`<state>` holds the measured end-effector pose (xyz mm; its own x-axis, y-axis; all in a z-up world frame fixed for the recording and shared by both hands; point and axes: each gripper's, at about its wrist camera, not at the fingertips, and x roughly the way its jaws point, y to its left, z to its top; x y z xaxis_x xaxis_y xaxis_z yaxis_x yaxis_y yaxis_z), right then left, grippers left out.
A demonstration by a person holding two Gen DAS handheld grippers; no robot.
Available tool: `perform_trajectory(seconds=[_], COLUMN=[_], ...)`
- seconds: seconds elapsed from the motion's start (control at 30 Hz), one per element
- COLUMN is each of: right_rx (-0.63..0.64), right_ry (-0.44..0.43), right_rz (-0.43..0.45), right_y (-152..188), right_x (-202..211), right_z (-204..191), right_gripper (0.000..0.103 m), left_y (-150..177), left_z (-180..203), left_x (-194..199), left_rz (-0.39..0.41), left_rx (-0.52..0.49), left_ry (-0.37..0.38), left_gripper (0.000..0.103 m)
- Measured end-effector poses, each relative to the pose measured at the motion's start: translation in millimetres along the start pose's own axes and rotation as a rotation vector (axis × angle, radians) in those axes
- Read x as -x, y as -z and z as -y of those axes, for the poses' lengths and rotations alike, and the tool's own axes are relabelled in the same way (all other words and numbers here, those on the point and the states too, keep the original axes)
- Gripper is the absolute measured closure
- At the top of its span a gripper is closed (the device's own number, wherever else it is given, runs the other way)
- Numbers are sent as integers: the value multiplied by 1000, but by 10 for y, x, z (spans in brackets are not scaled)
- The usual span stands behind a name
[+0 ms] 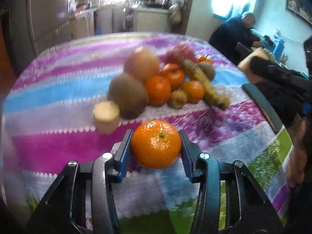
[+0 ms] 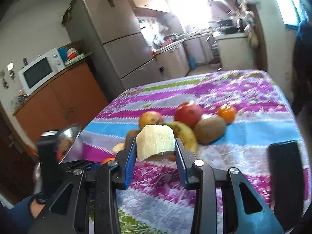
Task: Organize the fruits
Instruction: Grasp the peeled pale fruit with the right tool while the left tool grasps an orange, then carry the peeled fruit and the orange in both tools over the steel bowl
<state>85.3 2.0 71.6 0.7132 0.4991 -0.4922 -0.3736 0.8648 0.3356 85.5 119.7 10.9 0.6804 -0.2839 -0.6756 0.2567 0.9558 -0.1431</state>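
Note:
My left gripper [image 1: 156,132] is shut on an orange mandarin [image 1: 156,144], held just above the patterned tablecloth [image 1: 58,89]. Beyond it lies a pile of fruit: a large kiwi [image 1: 127,95], an apple [image 1: 143,64], more mandarins [image 1: 158,89], a banana [image 1: 204,83] and a pale cut chunk [image 1: 106,117]. My right gripper [image 2: 156,139] is shut on another pale cream chunk [image 2: 155,144], lifted over the table. Behind it lie two apples [image 2: 188,113], a kiwi [image 2: 209,129], a banana [image 2: 184,132] and a mandarin [image 2: 226,113].
A flat black slab [image 2: 284,165] lies near the table's right edge. A fridge [image 2: 117,39], a microwave [image 2: 41,70] on an orange cabinet and kitchen counters stand beyond the table. A person [image 1: 239,31] sits at the far right. The images are motion-blurred.

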Motion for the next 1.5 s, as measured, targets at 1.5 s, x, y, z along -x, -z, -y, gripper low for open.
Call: perform_trajectory(seconds=[1.5], right_rx=[169], right_ry=[15], right_rz=[-62], right_y=[242], right_x=[-107], right_z=[-1480], right_gripper=[62], left_y=[181], left_z=[-778], left_x=[1491], left_rz=[286], left_rx=[116], left_ry=[-137], left_gripper=[57])
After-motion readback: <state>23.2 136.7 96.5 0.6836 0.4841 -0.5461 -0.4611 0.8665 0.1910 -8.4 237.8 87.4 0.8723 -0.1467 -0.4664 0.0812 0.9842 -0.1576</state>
